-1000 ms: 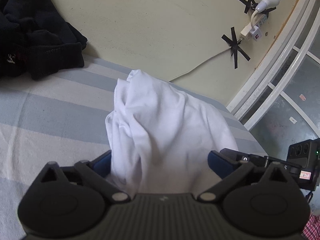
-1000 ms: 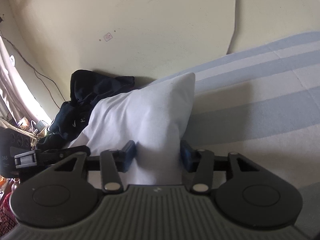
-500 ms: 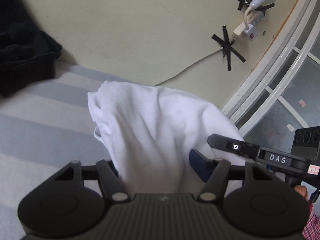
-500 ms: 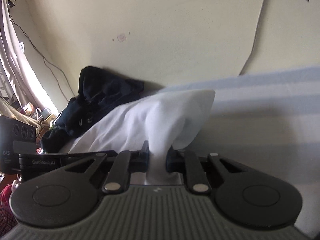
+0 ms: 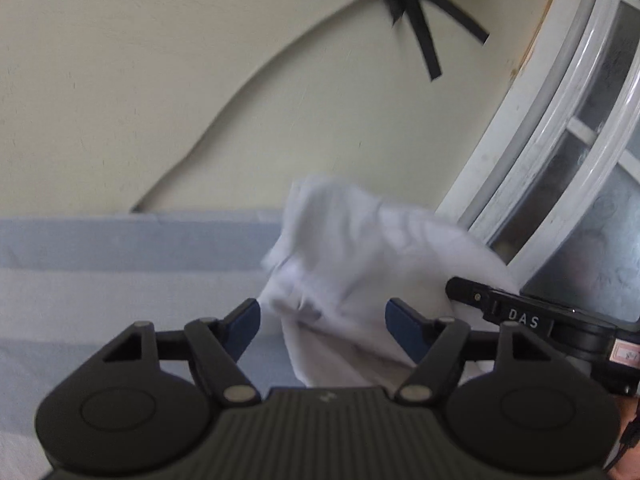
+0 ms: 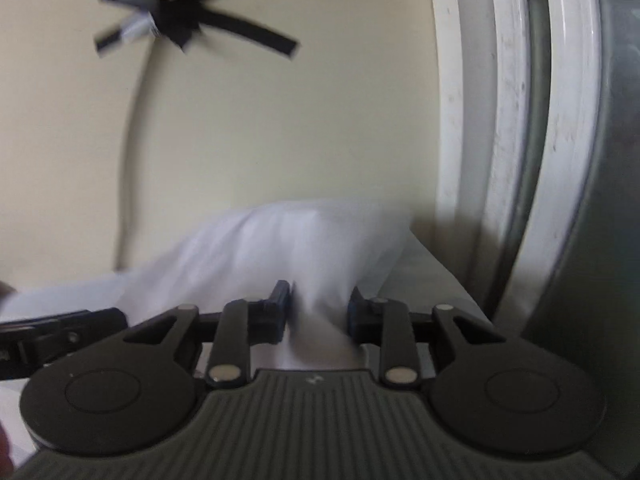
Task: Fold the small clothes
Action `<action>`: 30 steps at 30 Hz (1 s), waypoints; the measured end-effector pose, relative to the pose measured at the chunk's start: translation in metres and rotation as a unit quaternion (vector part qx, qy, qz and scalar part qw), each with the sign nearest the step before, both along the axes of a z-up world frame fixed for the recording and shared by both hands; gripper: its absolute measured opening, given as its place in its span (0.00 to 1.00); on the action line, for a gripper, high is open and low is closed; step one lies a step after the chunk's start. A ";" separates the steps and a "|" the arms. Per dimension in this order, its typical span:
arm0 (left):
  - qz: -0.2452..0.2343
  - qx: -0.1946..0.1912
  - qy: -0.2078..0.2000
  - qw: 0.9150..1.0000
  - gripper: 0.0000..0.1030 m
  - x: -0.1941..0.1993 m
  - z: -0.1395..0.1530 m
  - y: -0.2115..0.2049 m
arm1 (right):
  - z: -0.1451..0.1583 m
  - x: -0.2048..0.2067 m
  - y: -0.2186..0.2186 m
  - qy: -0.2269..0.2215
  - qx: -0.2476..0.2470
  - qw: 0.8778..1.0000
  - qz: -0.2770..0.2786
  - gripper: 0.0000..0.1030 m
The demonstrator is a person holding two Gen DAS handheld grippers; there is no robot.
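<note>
A white garment (image 5: 360, 248) lies bunched on the striped bed sheet (image 5: 120, 248) near the wall and window. My left gripper (image 5: 324, 312) has the garment between its blue pads. Its jaws are opening, and a gap shows beside the left pad. The right gripper (image 5: 512, 314) shows at the right edge of that view. In the right wrist view the garment (image 6: 288, 248) rises from between the pads of my right gripper (image 6: 320, 300). Its jaws are opening and the cloth sits loosely between them. The left gripper (image 6: 60, 332) shows at the left edge there.
A cream wall with a cable (image 5: 240, 92) and crossed black tape (image 5: 420, 12) stands just behind the bed. A white window frame (image 5: 540, 140) runs along the right, close to the garment. The bed's edge (image 6: 432, 276) ends near that window frame (image 6: 508, 120).
Both grippers have swept the white garment rightwards across the bed toward the window. The dark clothes pile has left view. The right jaws pinched the cloth, then widened again.
</note>
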State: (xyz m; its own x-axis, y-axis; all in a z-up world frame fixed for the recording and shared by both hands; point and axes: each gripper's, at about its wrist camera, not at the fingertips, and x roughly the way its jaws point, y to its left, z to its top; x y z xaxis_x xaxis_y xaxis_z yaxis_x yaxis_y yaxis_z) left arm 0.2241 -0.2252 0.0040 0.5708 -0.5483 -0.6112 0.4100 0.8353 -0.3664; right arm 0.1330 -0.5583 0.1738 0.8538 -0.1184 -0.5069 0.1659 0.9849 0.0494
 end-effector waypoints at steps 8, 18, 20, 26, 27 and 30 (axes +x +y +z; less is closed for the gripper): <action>0.002 0.013 -0.032 0.999 0.72 -0.055 -0.003 0.040 | 0.001 -0.078 0.009 -0.093 -0.018 0.995 -0.022 0.57; -0.002 0.074 -0.055 0.996 0.82 -0.151 0.002 0.078 | -0.016 -0.192 0.072 -0.057 0.099 0.993 0.039 0.62; 0.002 0.084 -0.048 0.995 0.82 -0.166 0.000 0.088 | -0.020 -0.206 0.083 -0.051 0.112 0.992 0.031 0.62; 0.014 0.121 -0.063 0.991 0.90 -0.204 -0.005 0.111 | -0.036 -0.240 0.106 -0.048 0.128 0.991 -0.008 0.62; 0.014 0.127 -0.069 0.989 0.90 -0.209 -0.006 0.114 | -0.039 -0.244 0.109 -0.050 0.125 0.991 -0.018 0.62; 0.015 0.144 -0.082 0.986 0.91 -0.220 -0.007 0.118 | -0.046 -0.251 0.118 -0.051 0.122 0.991 -0.037 0.62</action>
State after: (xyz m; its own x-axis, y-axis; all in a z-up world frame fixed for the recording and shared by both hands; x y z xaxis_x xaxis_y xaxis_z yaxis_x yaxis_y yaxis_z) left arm 0.0045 -0.1069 -0.0033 0.6890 -0.3457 -0.6370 0.4168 0.9080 -0.0421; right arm -0.1180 -0.4401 0.1282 0.8961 -0.0676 -0.4387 0.2188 0.9272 0.3039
